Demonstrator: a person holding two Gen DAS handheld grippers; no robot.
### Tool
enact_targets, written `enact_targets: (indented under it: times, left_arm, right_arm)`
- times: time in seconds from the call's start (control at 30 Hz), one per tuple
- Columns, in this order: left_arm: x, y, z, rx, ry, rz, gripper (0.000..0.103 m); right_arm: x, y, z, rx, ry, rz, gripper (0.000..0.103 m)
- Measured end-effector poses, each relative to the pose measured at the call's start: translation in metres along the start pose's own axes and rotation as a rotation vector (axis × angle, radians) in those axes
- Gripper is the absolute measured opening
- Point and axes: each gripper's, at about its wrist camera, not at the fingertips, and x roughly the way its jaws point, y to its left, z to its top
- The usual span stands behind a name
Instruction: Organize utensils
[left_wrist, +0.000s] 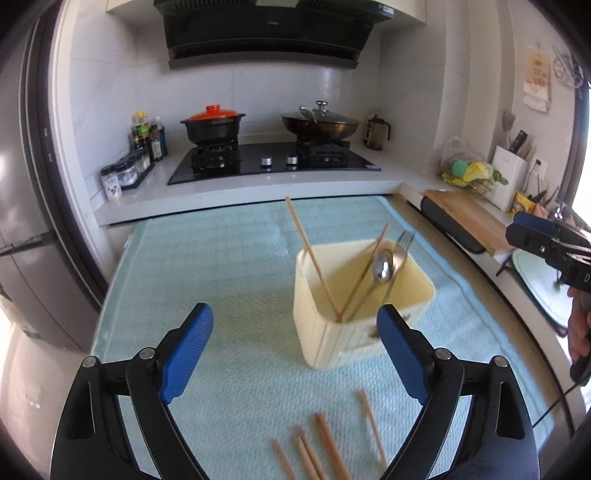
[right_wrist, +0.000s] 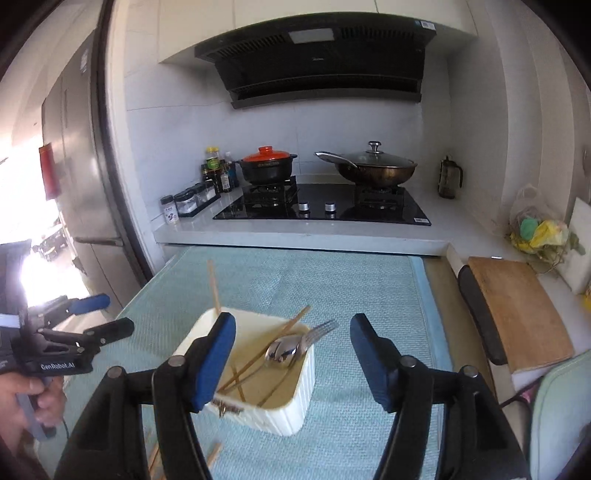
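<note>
At about 7 o'clock in the right wrist view, the left tongs are held out over the edge of the teal mat, jaws spread and empty. The left wrist view confirms it: its blue pads stand wide apart with nothing between them.

Moving toward the centre, five or so loose chopsticks lie flat on the mat at 6 o'clock in the left wrist view, just in front of those tongs and short of the cream holder. These appear to be the work still left.

The holder stands on the mat over the worktop, near the middle of both views. Inside it lean a few chopsticks, a spoon and a fork, the metal pieces resting toward its far right corner. That part looks done.

At 3 o'clock in the left wrist view the right tongs hover off the mat's right edge; their own camera shows the jaws spread and empty, straddling the holder's near rim.

The task seems more than half finished, with only the loose chopsticks remaining.
</note>
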Motion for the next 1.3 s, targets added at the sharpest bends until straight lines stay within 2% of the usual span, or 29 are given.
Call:
enact_targets:
  times: [0.17,0.3,0.5,0.6,0.7,0.87,1.0,1.3]
  left_arm:
    - [-0.049,0.002,-0.065,-0.038,0.018,0.03,0.095]
    - [-0.08,-0.003,-0.106,-0.097,-0.011,0.079,0.095]
    - [-0.101,-0.025,-0.151,-0.147,-0.029,0.051,0.096]
    - [-0.098,-0.029,-0.164,-0.152,-0.011,0.033,0.097]
    - [-0.097,-0.025,-0.174,-0.163,0.007,0.053,0.097]
    - [-0.096,-0.012,-0.187,-0.228,0.029,0.054,0.097]
    - [-0.092,-0.006,-0.196,-0.229,0.046,0.104,0.097]
    - [-0.081,0.001,-0.202,-0.254,0.079,0.11,0.097]
  right_arm:
    - [-0.055,0.033,-0.063,-0.111,0.034,-0.015,0.069]
    - [-0.086,0.06,-0.118,-0.154,0.034,-0.048,0.069]
    - [-0.114,0.081,-0.191,-0.092,0.004,-0.064,0.069]
    - [-0.113,0.087,-0.217,-0.082,0.037,-0.058,0.069]
    - [-0.116,0.09,-0.231,-0.069,0.045,-0.056,0.069]
    - [-0.126,0.085,-0.239,-0.014,0.003,-0.079,0.069]
    - [-0.115,0.084,-0.241,-0.007,0.043,-0.083,0.069]
    - [-0.1,0.09,-0.242,-0.001,0.089,-0.061,0.069]
